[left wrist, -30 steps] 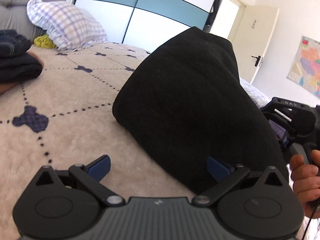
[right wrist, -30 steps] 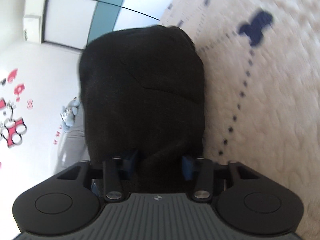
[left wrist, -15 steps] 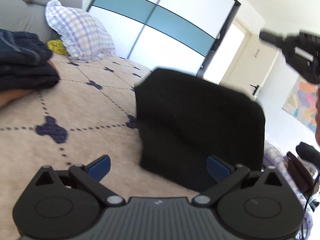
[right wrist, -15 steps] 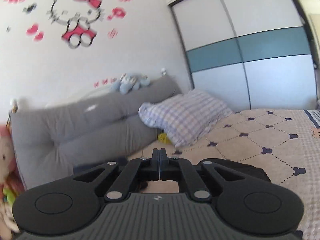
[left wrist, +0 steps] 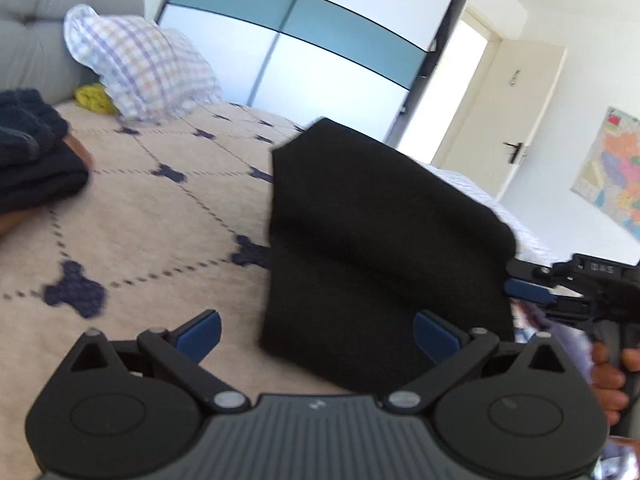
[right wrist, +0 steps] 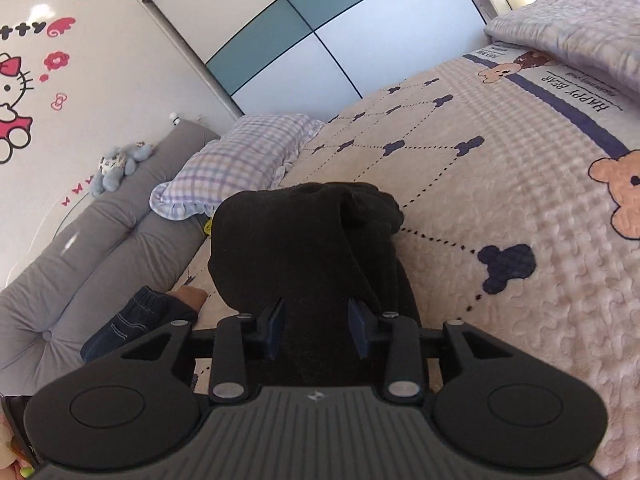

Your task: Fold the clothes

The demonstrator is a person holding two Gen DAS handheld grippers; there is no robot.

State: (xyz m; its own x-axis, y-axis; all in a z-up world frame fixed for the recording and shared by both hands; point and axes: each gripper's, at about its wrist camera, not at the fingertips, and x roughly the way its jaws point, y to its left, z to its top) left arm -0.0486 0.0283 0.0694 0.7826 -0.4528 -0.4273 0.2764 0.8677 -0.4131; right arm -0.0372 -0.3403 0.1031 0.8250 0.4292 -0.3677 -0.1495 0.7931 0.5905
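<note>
Left wrist view – left tool (left wrist: 316, 334): its blue pads are spread wide and hold nothing; it hovers low over the bed (left wrist: 132, 220).
Left wrist view – black garment (left wrist: 372, 240): a folded bundle, lifted off the blanket toward the bed's right side, its lower edge just ahead of the left tool's right pad.
Left wrist view – right tool (left wrist: 524, 290): at the bundle's right edge, apparently the only thing carrying it.
Left wrist view – folded dark stack (left wrist: 32, 164): lies near the bed's left edge, beside the checked pillow (left wrist: 140, 68).
Right wrist view – right tool (right wrist: 316, 328): the jaws are part closed with the black garment (right wrist: 304, 248) bunched between the pads; the bundle bulges forward above the bed (right wrist: 520, 200).
Right wrist view – risk: one pinch on thick layered cloth may slip, so inner layers could slide out and the fold fall open.
Right wrist view – risk: swinging the bundle toward the jeans (right wrist: 136, 320) by the bed's head edge could drag or topple that pile.
</note>
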